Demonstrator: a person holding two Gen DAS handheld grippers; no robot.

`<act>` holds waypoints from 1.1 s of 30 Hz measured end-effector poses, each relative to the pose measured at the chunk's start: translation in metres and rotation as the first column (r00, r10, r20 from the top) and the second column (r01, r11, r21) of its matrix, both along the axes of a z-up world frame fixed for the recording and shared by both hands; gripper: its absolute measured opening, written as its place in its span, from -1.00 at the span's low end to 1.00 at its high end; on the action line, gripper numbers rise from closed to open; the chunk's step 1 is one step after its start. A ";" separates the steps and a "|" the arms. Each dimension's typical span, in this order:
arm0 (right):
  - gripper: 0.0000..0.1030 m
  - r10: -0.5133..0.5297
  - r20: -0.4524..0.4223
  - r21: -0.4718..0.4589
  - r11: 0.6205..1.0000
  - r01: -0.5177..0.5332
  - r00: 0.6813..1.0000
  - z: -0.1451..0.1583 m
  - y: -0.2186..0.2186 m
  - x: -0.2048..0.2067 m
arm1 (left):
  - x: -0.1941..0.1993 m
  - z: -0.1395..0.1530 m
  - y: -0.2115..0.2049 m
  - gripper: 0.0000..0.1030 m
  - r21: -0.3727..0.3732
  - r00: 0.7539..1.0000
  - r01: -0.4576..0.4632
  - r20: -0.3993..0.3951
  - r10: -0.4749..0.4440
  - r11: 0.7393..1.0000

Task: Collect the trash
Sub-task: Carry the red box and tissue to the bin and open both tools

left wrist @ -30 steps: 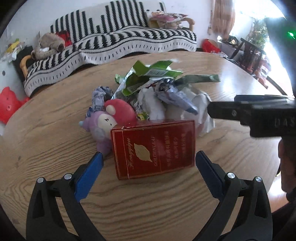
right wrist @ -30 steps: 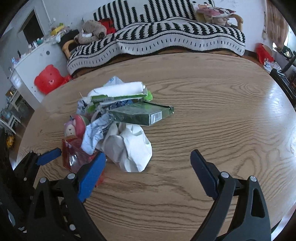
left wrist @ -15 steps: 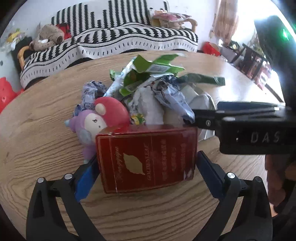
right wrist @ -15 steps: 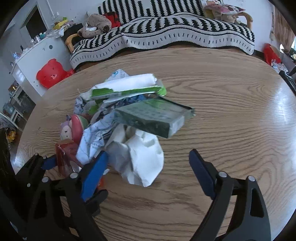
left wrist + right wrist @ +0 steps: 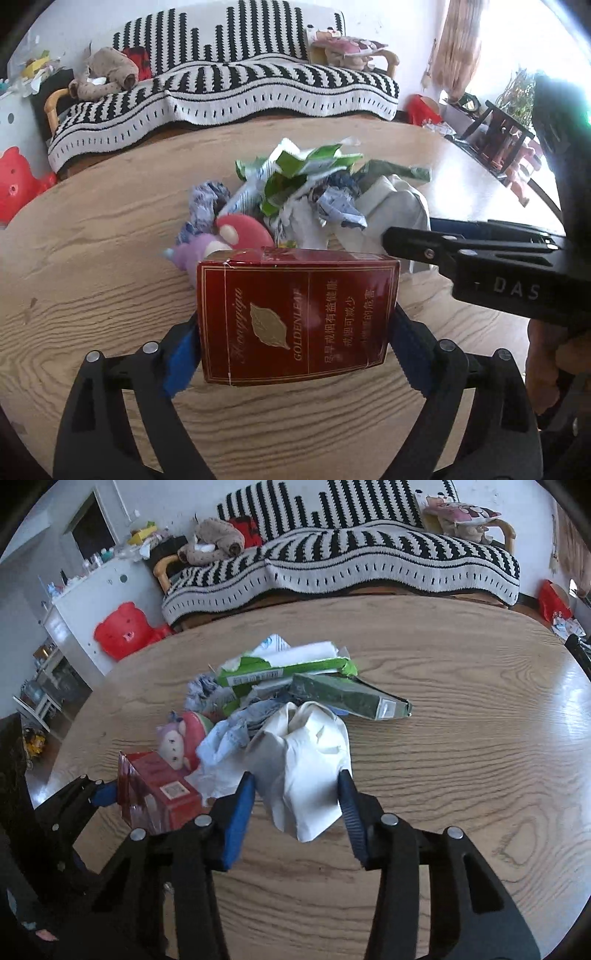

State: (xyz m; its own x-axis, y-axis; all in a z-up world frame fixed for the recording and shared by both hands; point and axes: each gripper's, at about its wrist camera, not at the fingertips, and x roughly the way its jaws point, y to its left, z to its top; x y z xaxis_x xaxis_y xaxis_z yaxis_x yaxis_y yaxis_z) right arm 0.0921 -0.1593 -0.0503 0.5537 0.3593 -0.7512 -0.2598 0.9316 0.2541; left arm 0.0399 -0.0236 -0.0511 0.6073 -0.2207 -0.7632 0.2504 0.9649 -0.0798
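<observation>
Red carton (image 5: 295,314) sits square between your left gripper (image 5: 295,347) fingers, both blue pads (image 5: 181,354) pressed against its short ends, so you're pinching it. It looks a bit raised off the wood table (image 5: 92,258), though I can't tell for sure. Right behind it is the trash pile (image 5: 314,195) (green wrappers, crumpled paper) with a little plush toy (image 5: 221,243) leaning on the carton's back edge.

Your right gripper (image 5: 297,801) is closed around the white paper wad (image 5: 306,760), pads touching it on both sides, the wad bulging out past the tips toward the pile. A dark green box (image 5: 351,698) lies just behind the wad on the table. From that side you can see the carton off to the left, held in the other gripper.
</observation>
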 end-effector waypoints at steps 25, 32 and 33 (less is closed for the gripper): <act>-0.25 -0.169 0.062 0.071 0.984 0.165 0.984 0.035 -0.121 -0.074 | -0.012 0.035 -0.065 0.68 0.002 0.993 0.093 0.068 -0.093 0.996; -0.25 -0.306 0.077 0.090 0.950 0.299 0.949 0.044 -0.190 -0.108 | -0.021 0.037 -0.117 0.68 -0.015 0.981 0.186 0.052 -0.186 0.982; -0.25 -0.328 0.081 0.091 0.943 0.320 0.941 0.045 -0.201 -0.113 | -0.024 0.038 -0.129 0.68 -0.016 0.977 0.207 0.054 -0.206 0.978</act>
